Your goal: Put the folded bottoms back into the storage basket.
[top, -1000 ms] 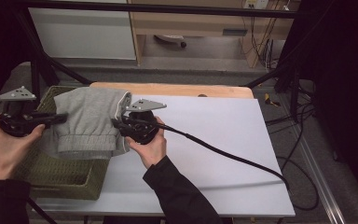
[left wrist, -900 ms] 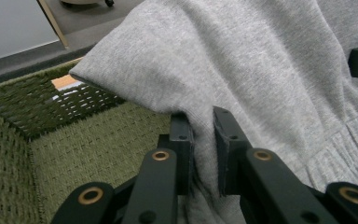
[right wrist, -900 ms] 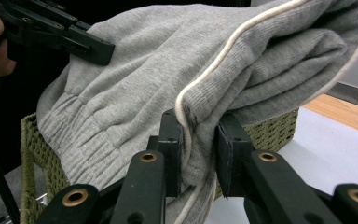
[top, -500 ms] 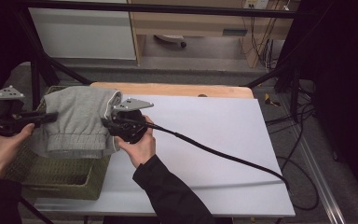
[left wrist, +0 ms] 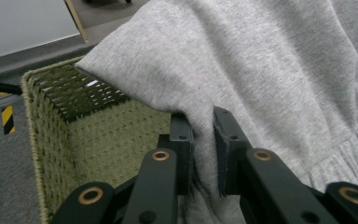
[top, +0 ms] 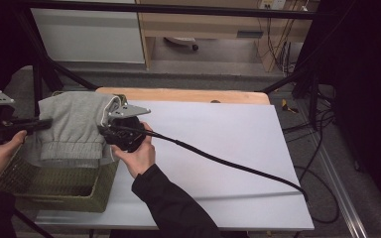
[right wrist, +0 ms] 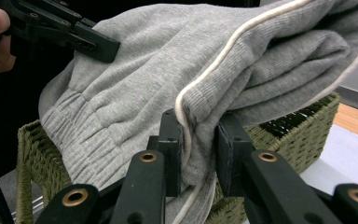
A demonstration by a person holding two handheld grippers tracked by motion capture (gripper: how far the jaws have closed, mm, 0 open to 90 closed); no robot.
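so there's the white table (top: 218, 148), with a green woven basket (top: 54, 186) sitting at its left edge. i've got a folded grey sweatshirt (top: 74, 126) held up just over the basket's open top, one edge in each tool. my left gripper (left wrist: 201, 126) is pinched down on the fabric on the left side, and my right gripper (right wrist: 199, 135) is clamped on the ribbed edge with the white piping.

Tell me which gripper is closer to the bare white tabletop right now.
Right. The right gripper grips the grey garment at the basket's table-side edge, beside the white tabletop; the left gripper grips the garment's far side.
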